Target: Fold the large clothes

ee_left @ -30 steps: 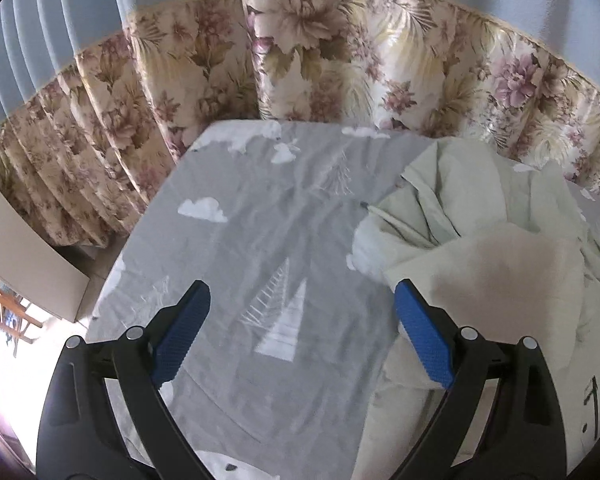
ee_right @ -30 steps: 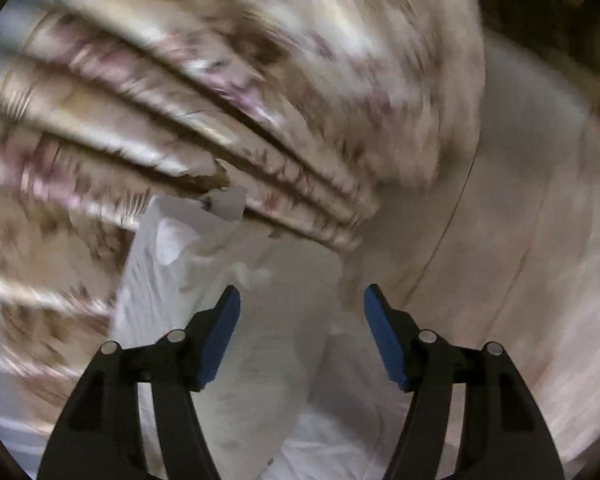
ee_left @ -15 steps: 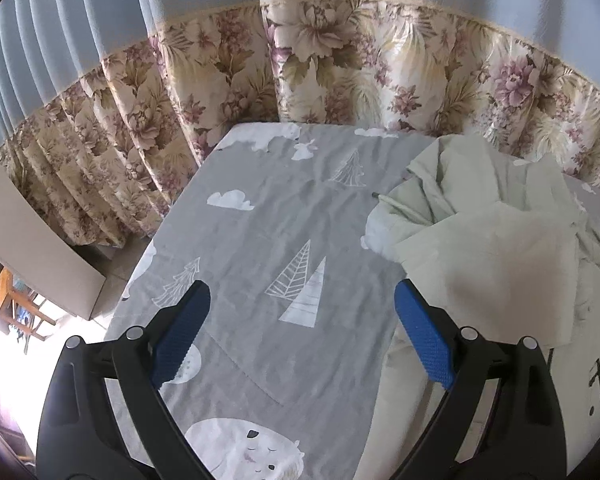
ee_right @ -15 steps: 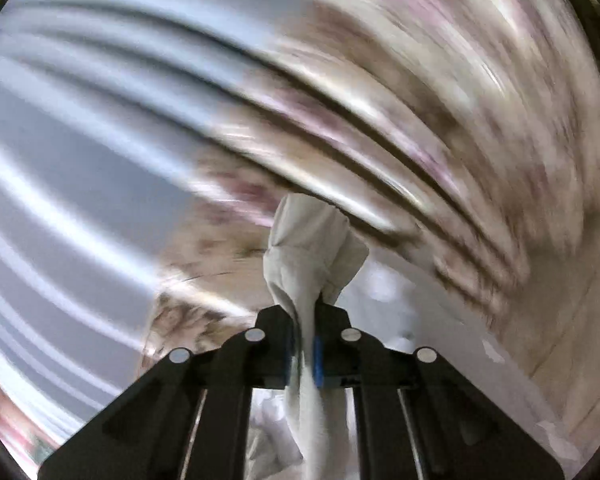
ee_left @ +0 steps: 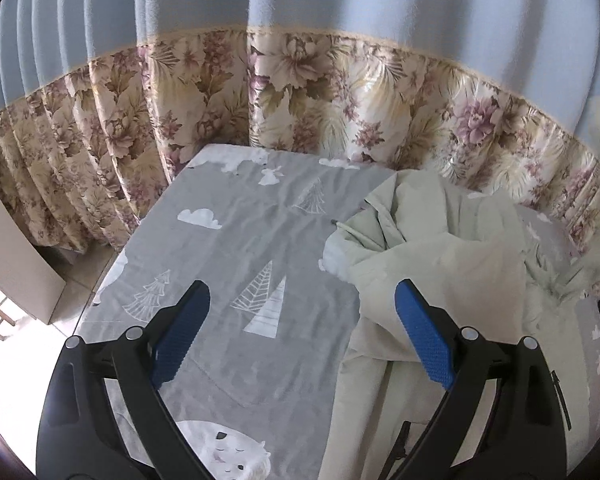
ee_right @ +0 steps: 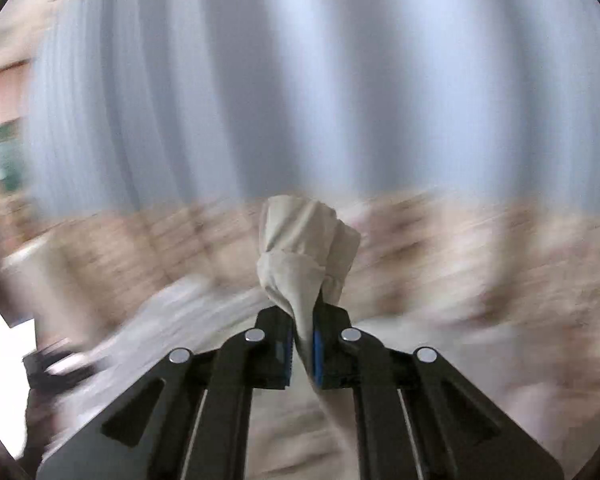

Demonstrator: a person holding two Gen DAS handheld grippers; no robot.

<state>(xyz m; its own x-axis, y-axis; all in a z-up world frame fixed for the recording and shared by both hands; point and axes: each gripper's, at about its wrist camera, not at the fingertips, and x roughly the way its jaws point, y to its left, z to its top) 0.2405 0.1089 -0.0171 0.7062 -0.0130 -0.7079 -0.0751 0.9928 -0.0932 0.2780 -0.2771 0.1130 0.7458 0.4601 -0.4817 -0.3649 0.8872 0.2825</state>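
A large pale green garment (ee_left: pixel 440 256) lies crumpled on the right side of a grey bed sheet (ee_left: pixel 236 240) printed with trees and clouds. My left gripper (ee_left: pixel 300 328) is open and empty above the sheet, its right finger over the garment's left edge. My right gripper (ee_right: pixel 303 344) is shut on a bunched fold of the pale garment (ee_right: pixel 304 252), which sticks up between the blue pads. The right wrist view is motion-blurred.
A blue curtain with a floral lower band (ee_left: pixel 300 92) hangs behind the bed. A beige cabinet (ee_left: pixel 12 264) stands at the left past the bed edge. A polar bear print (ee_left: pixel 224 452) lies near me on the sheet.
The right gripper shut on the garment's fold and swung up and around toward the curtain. The left gripper pulled back and tilted up slightly; it stayed open.
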